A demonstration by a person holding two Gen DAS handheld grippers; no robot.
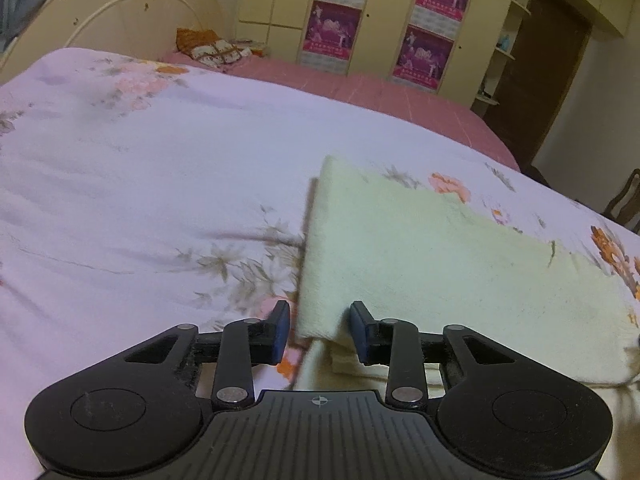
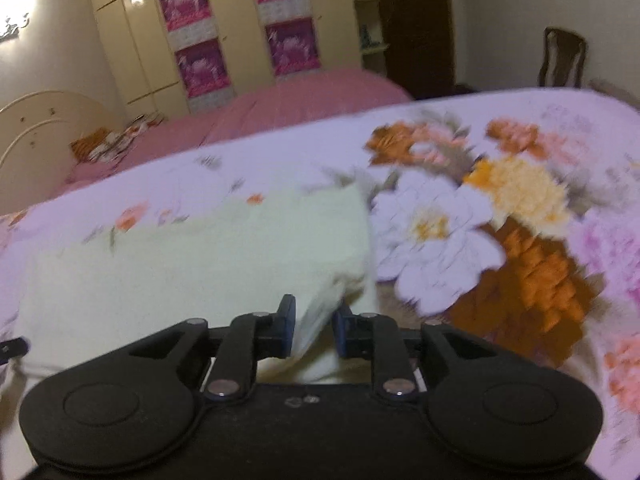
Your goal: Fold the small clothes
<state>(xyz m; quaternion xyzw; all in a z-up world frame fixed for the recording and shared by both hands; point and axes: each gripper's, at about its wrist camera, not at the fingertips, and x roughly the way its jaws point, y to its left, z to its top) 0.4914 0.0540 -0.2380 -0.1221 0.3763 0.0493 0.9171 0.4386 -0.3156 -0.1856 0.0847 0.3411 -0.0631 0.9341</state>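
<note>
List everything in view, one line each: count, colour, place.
cloth: one, pale yellow, folded on the blanket, near corners between both grippers' jaws
blanket: one, lilac with orange flowers, covering the near bed
pink bed: one, behind the blanket
headboard: one, cream, far left
pillow: one, orange and white, by the headboard
wardrobe: one, cream, four purple posters, back wall
door: one, dark brown, right of wardrobe
chair: one, dark wood, far right
left gripper: black, open around cloth corner
right gripper: black, open around cloth corner

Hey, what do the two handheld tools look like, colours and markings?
Both the left tool and right tool are matte black plastic with two round side lobes, silver pivot rivets and blue pads on the fingers. The left body is ribbed, with a small crosshair mark. No cables or sleeves show.
</note>
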